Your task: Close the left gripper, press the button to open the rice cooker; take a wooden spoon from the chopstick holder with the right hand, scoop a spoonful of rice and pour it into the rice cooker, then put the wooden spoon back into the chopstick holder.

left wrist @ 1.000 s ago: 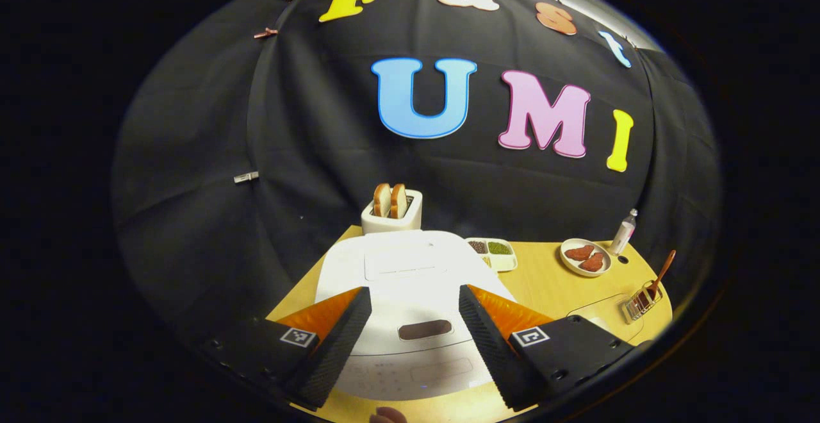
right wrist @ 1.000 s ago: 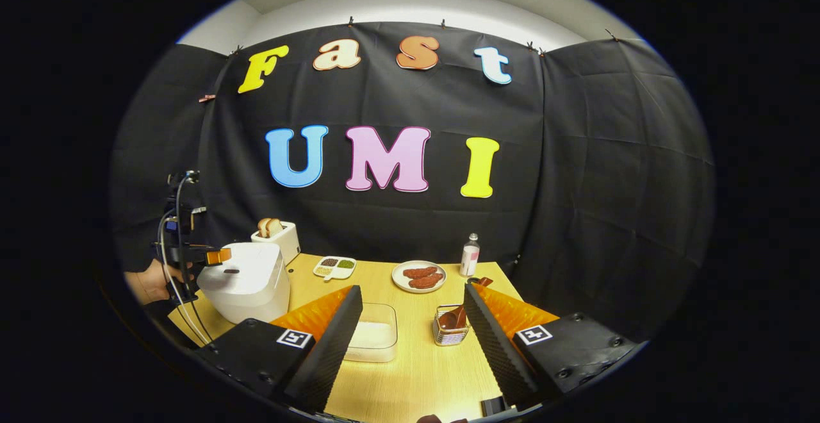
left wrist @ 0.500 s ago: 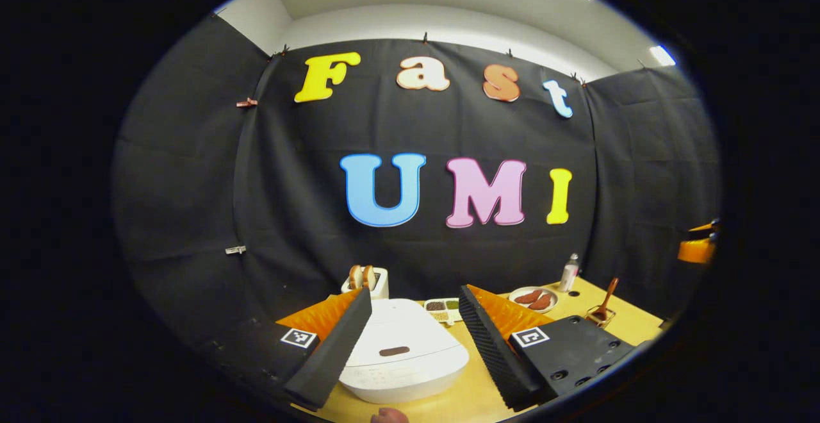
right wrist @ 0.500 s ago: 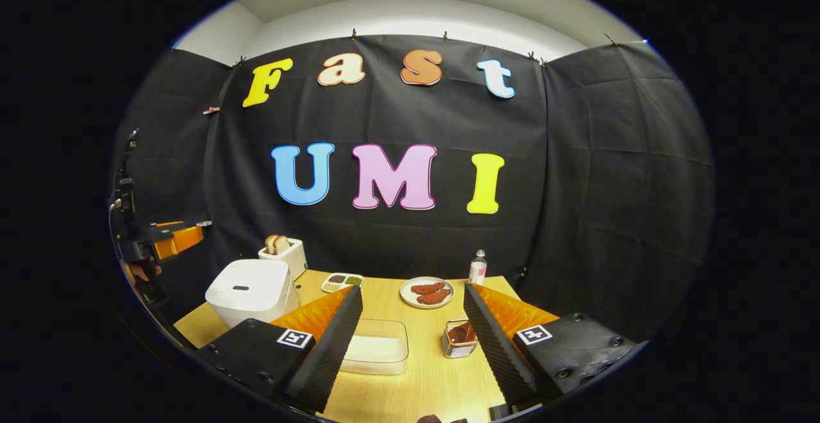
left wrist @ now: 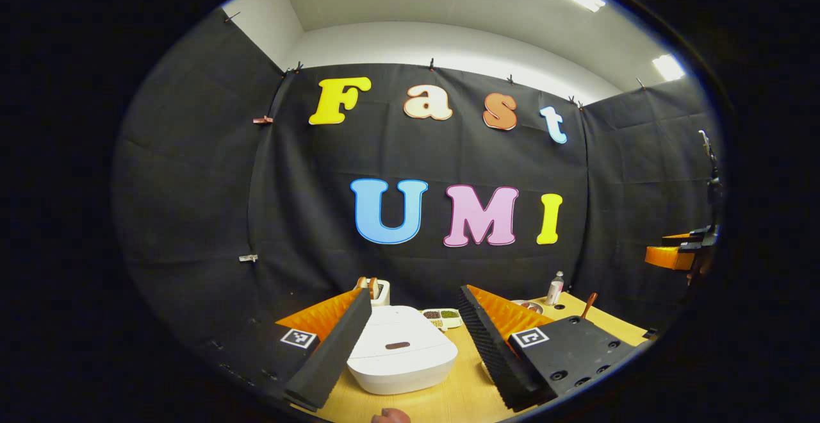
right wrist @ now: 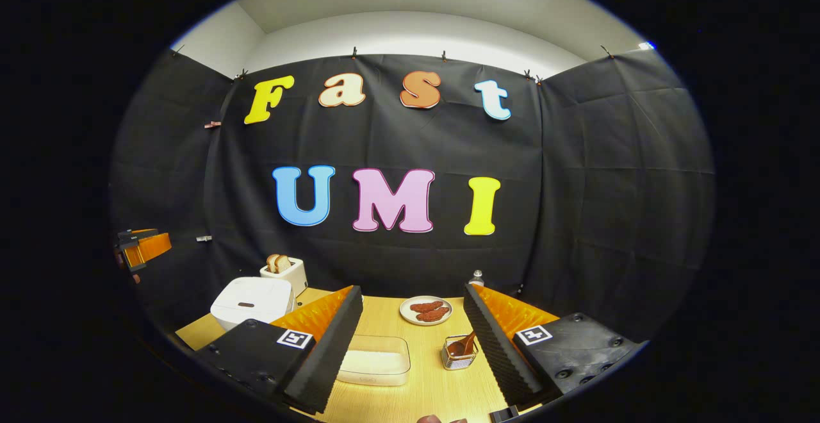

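Both grippers are up over the near edge of the wooden table, w/ nothing held in either. In the left gripper view the left gripper has its fingers spread wide, empty, and the white rice cooker sits on the table between & beyond them, lid down, dark oval button on top toward the front. Behind the cooker is a white toaster w/ bread slices sticking up, and just right of that a small divided dish of grains. Farther right, past the right-hand finger, a small bottle stands near the table's back edge, and a wooden spoon handle pokes up at an angle; the holder under it is hidden there. In the right gripper view the right gripper is likewise wide open & empty. Between its fingers: a clear container of rice on the near left, and the chopstick holder, a small wire basket, on the near right, close beside the right-hand finger, w/ the spoon standing in it, leaning right. Beyond them a plate of reddish food sits mid-table. The cooker shows at the table's left, well apart from the rice container, w/ the toaster behind it. The other gripper shows far off at the left edge of this view, too small to tell how it stands from there.
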Tool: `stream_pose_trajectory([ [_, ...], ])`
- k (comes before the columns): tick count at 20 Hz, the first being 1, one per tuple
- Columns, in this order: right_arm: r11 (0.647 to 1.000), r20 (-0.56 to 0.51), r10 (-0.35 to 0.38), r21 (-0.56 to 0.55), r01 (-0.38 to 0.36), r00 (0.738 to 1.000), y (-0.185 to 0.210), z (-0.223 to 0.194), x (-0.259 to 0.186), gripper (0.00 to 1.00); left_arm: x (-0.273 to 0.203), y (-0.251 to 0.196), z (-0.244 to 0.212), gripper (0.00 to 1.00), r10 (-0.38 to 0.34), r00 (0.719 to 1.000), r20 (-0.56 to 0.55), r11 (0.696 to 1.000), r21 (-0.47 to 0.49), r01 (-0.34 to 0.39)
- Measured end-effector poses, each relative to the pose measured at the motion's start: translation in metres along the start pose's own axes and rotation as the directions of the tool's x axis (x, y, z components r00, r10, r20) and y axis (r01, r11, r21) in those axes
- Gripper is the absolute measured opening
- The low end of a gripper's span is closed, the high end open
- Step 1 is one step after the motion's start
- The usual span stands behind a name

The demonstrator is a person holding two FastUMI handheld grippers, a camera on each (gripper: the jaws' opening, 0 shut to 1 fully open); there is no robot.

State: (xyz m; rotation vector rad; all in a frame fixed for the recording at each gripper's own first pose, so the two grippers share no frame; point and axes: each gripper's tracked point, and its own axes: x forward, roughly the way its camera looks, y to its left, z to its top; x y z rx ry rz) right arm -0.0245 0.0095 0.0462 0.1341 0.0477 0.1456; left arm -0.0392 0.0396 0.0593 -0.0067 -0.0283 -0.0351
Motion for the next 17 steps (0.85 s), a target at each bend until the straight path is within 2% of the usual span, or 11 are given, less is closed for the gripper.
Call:
stream_pose_trajectory([
  [5, 1.000, 0.001, -0.007, -0.005, 0.007, 1.000, -0.001, 0.002, -0.004, 0.99, -0.007, 0.004, 0.003, 0.95, -0.012, 1.000, -0.005, 1.000, 0.012, 0.012],
  [13, 1.000, -0.001, 0.000, -0.023, 0.000, 1.000, 0.002, 0.006, -0.006, 0.99, -0.009, 0.012, -0.007, 0.94, 0.001, 0.999, -0.038, 0.998, -0.064, -0.004],
  [14, 1.000, -0.001, 0.001, -0.023, -0.001, 1.000, 0.002, 0.006, -0.006, 0.94, -0.010, 0.015, -0.006, 0.94, 0.006, 0.999, -0.040, 0.998, -0.064, -0.008],
  [15, 1.000, 0.001, 0.002, -0.022, -0.002, 1.000, 0.003, 0.007, -0.006, 0.99, -0.010, 0.017, -0.006, 0.94, 0.010, 0.999, -0.040, 0.998, -0.065, -0.012],
  [17, 1.000, 0.003, 0.004, -0.024, -0.003, 1.000, 0.003, 0.009, -0.006, 0.99, -0.010, 0.019, -0.005, 0.94, 0.014, 0.999, -0.039, 0.998, -0.067, -0.017],
])
